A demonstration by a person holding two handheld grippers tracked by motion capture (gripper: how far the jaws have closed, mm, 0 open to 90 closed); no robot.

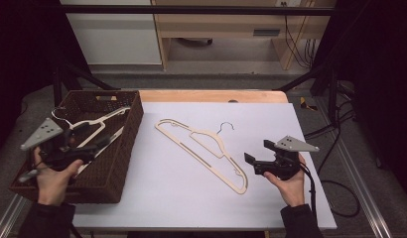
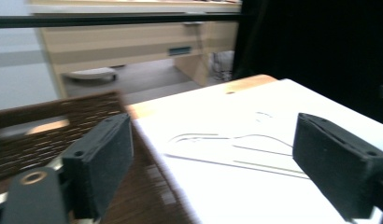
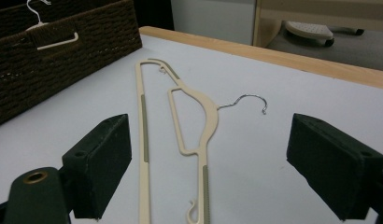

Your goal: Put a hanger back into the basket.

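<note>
- Worktop (image 1: 191, 198): white sheet laid over it, wooden strip seen along the far edge.
- Woven basket (image 1: 134, 129) placed at the left edge; another pale hanger (image 1: 95, 126) is seen inside.
- Cream hanger (image 1: 211, 151) laid flat mid-worktop, long axis run diagonally from far-left to near-right, metal hook (image 1: 226, 126) pointed to the far side.
- Right gripper (image 1: 256, 156) held just right of the hanger's near end, fingers spread wide, nothing gripped; judged the nearer one.
- Left gripper (image 1: 95, 141) held over the basket, fingers spread, empty.
</note>
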